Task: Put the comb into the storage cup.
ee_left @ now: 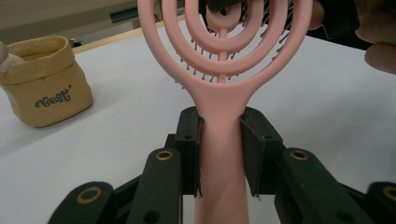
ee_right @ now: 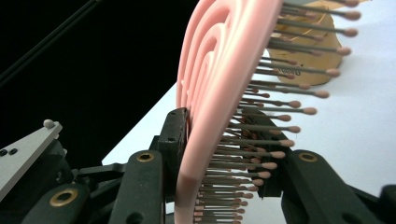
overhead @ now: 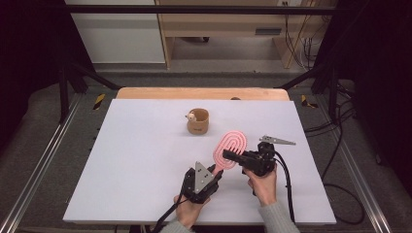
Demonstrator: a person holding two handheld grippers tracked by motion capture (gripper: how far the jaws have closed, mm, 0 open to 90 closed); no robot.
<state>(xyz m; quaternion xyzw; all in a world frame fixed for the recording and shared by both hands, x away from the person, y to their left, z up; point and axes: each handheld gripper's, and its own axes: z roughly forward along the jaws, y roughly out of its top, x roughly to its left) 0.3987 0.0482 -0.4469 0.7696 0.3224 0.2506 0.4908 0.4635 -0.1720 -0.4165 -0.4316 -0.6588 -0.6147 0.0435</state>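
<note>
The pink hairbrush (overhead: 229,148) is held clear of the white surface (overhead: 136,165), near its front right part, between both hands. The left tongs (overhead: 212,173) are clenched on the handle just below the neck; in the left gripper view both pads bear squarely on the handle's flat sides (ee_left: 222,154). The right tongs (overhead: 232,154) are clamped across the head (ee_right: 219,84), one pad on the smooth back, the other pressed into the bristles (ee_right: 280,126). Judged from these views, the brush is a light, stiff plastic moulding with an open ringed head; the rings look thin and may flex or crack under hard pinching. The bristles are pliant with small ball tips, so the bristle side gives a soft, uncertain seat and could slip or bend. The handle is the sound place to take hold: solid, parallel-sided, though smooth. A tan fabric pouch (overhead: 198,121) stands well apart, farther back on the surface.
</note>
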